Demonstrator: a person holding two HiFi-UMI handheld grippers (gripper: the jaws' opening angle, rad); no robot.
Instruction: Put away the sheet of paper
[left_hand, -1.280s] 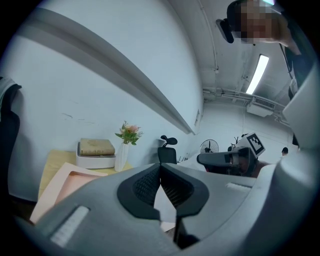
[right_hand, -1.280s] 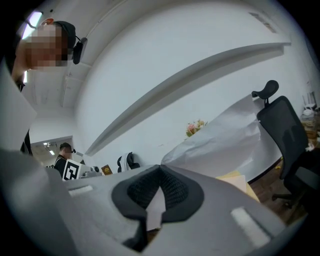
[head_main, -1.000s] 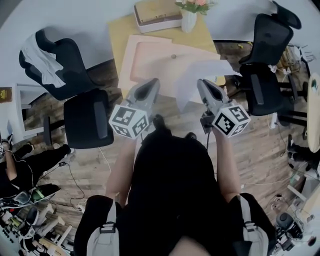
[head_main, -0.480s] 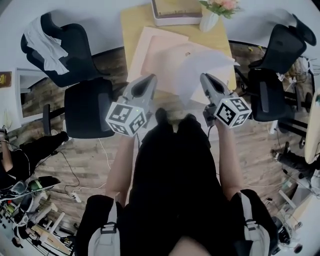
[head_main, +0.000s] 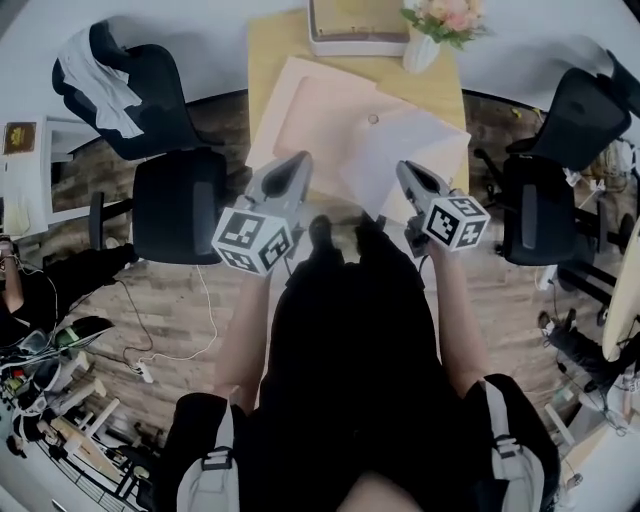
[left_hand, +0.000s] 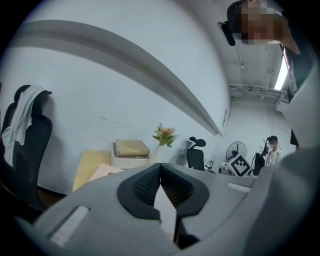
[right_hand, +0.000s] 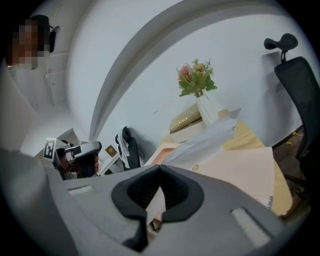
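The white sheet of paper (head_main: 405, 155) hangs slanted over a pink folder (head_main: 310, 115) with a snap button, which lies on the wooden table (head_main: 262, 60). My right gripper (head_main: 403, 168) is shut on the sheet's near edge; in the right gripper view the sheet (right_hand: 210, 135) runs away from the closed jaws (right_hand: 160, 167) toward the vase. My left gripper (head_main: 298, 160) hovers over the folder's near left part, shut, with nothing visibly held. In the left gripper view its jaws (left_hand: 160, 165) meet at the tips, and a white sliver shows through the gap below them.
A white box (head_main: 360, 30) topped with a beige pad and a vase of flowers (head_main: 428, 38) stand at the table's far edge. Black office chairs flank the table on the left (head_main: 180, 205) and right (head_main: 545, 190). Cables lie on the wooden floor at lower left.
Both grippers have come closer to the table. The sheet, which overhung the table's right and near edges, now hangs over the folder and tabletop in the right gripper.
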